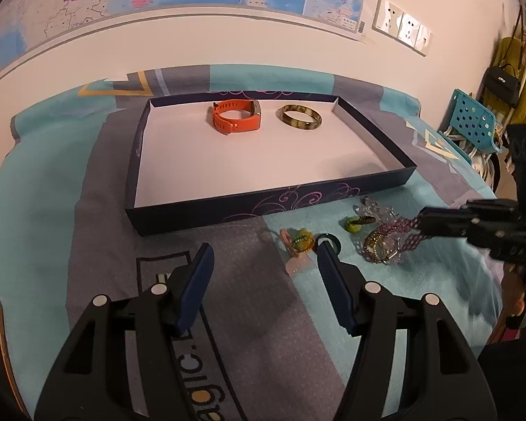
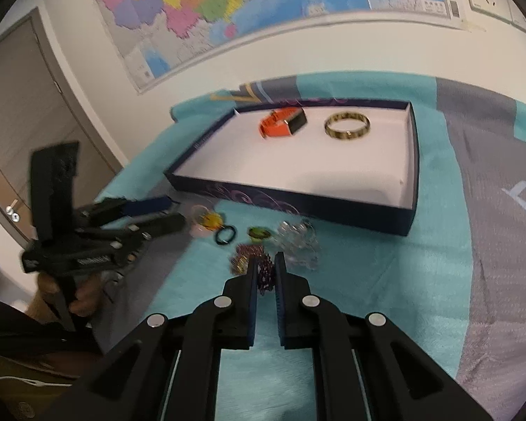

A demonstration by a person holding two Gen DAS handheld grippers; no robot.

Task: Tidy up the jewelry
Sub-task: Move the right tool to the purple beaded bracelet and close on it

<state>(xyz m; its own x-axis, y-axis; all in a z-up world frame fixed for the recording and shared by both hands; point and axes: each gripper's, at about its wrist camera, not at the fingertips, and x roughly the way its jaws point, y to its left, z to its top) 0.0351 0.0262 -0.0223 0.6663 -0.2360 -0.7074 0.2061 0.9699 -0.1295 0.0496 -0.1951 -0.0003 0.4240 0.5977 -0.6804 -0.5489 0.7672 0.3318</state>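
Purple beaded bracelet (image 2: 263, 273) pinched in my right gripper (image 2: 265, 263) beside the tray (image 1: 263, 203); my left gripper (image 1: 264, 256) spread wide, holding nothing

The tray (image 1: 371, 133) is lying with most of its white floor bare; only the orange watch (image 1: 236, 115) and the mottled bangle (image 1: 299, 116) are sitting side by side near the far wall. Its low near wall (image 1: 263, 200) is standing between the floor and the jewelry heap (image 1: 378, 235) on the blanket (image 1: 45, 210). Left of the heap, grey blanket is lying open under the left gripper (image 1: 264, 266).
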